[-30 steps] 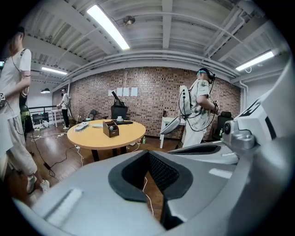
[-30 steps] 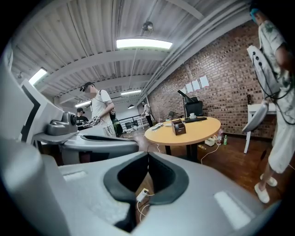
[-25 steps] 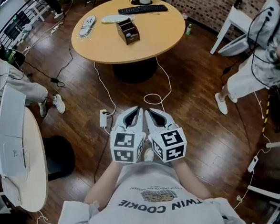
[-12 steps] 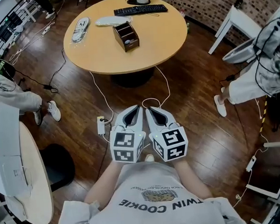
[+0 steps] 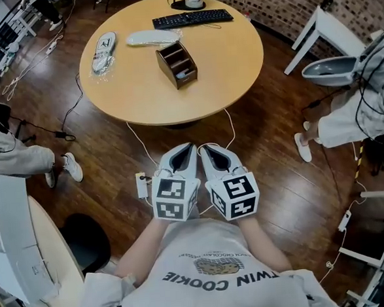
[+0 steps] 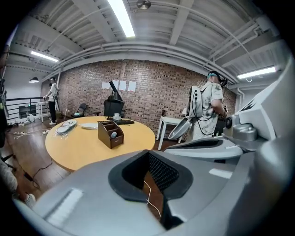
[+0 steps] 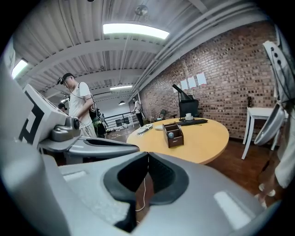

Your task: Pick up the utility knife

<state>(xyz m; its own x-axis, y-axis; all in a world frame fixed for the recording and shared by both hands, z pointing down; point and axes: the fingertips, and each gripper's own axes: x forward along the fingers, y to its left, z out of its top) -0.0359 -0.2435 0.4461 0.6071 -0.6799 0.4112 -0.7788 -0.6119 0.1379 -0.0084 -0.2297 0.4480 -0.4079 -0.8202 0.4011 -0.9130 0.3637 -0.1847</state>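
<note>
Head view: L gripper (image 5: 188,147) & R gripper (image 5: 203,147) closed, empty (knife not spotted); prob. approach step, next reach far table (image 5: 231,61), open jaws.

I'm seeing tubes (image 6: 122,18) glaring overhead, lighting everything evenly; both gripper views are bending and darkening at their edges.

We wear a light grey T-shirt (image 5: 215,292) with dark letters that say TWIN COOKIE. Our left gripper (image 5: 188,148) and right gripper (image 5: 203,149) are smooth, pale grey shells. Each has a white cube (image 5: 171,200) with black square marks, and black bumpy pads (image 6: 162,171) inside.
</note>
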